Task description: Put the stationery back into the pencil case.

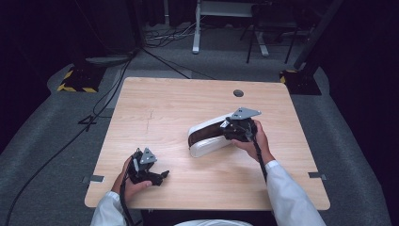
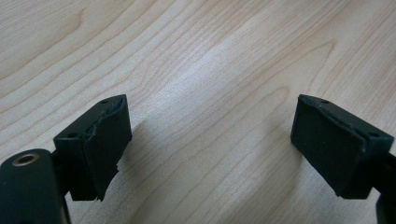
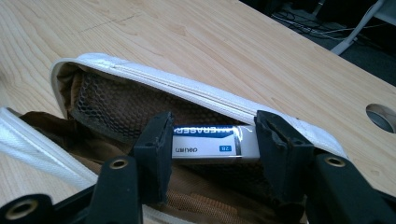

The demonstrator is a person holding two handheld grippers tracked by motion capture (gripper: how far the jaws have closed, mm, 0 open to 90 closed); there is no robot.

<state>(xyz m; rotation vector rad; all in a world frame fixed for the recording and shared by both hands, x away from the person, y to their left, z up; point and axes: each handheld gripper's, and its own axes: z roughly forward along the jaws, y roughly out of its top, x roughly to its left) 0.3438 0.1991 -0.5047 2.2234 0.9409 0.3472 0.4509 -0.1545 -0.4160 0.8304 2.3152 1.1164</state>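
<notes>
On the pale wooden worktop (image 1: 179, 108) lies a white pencil case (image 1: 207, 136), unzipped and gaping so that its brown lining shows, set a little right of the middle and angled with its open side toward the person. The right tongs (image 1: 231, 128) reach into that opening from the case's right end, held by the right hand (image 1: 254, 141), whose white sleeve comes in from the bottom edge. In the right gripper view the right tongs (image 3: 212, 142) are clamped on an eraser (image 3: 210, 142), a white block in a blue and white paper band with printed lettering, gripped by its two short ends between the black pads. The eraser sits inside the case, just under the white zippered rim (image 3: 187, 91), in front of a brown mesh pocket (image 3: 116, 105) on the inner wall. Whether it rests on the lining or hangs clear of it I cannot tell. The left tongs (image 1: 162, 176) lie low near the front left corner of the worktop, well apart from the case, in the left hand (image 1: 131, 181). In the left gripper view the left tongs (image 2: 210, 140) stand wide apart, nothing between the pads but bare wood grain. A round cable hole (image 1: 238, 93) sits near the far edge of the worktop.
</notes>
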